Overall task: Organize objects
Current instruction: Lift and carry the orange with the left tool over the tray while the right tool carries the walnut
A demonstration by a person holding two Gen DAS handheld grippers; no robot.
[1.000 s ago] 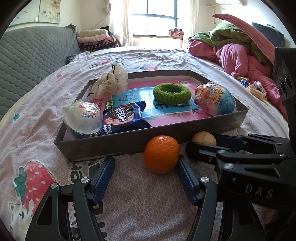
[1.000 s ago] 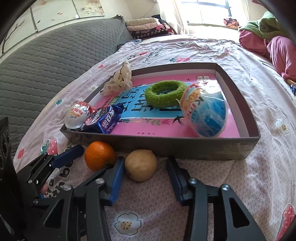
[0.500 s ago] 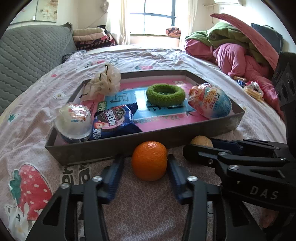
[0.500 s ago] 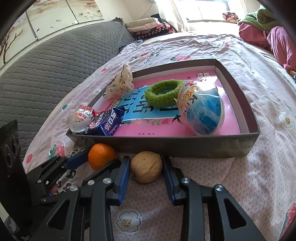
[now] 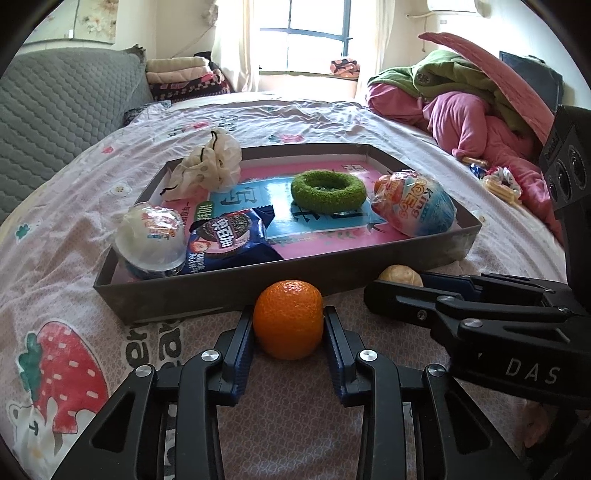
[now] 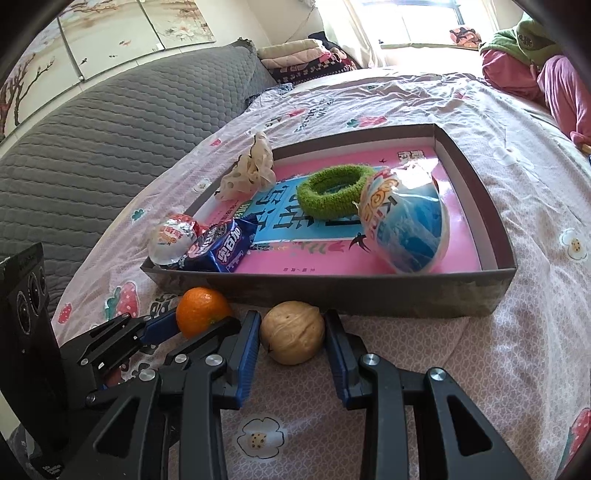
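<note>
The round orange tangerine [image 5: 288, 319] rests on the pink patterned bedsheet [image 5: 55, 258], just in front of the near wall of the shallow grey cardboard tray [image 5: 184, 291]. The left gripper [image 5: 288, 325] is clenched on it: both blue-padded fingers [image 5: 242, 332] press against its sides. Just to its right, the tan wrinkled walnut [image 6: 293, 326] lies on the same sheet, also against the tray's near wall. The right gripper [image 6: 291, 332] brackets the walnut with both fingers at its flanks; from the right wrist view the pads appear to touch it, so it is grasped.

Tray contents, over a pink and blue printed liner:
- a white foil-wrapped egg-shaped sweet [image 5: 149, 236] in the near left corner;
- a dark blue biscuit packet [image 5: 225, 243] touching it;
- a cream fabric scrunchie [image 5: 207, 166] at the far left;
- a fuzzy green ring-shaped hair tie [image 5: 328, 190] in the middle;
- a large blue and orange wrapped egg [image 5: 413, 208] at the right side.

The bedsheet carries strawberry and flower prints. A grey quilted headboard [image 6: 92, 147] runs along the left. Folded blankets [image 5: 181, 74] sit below a bright window [image 5: 314, 33]. Pink and green bedding [image 5: 461, 92] is heaped at the right.
</note>
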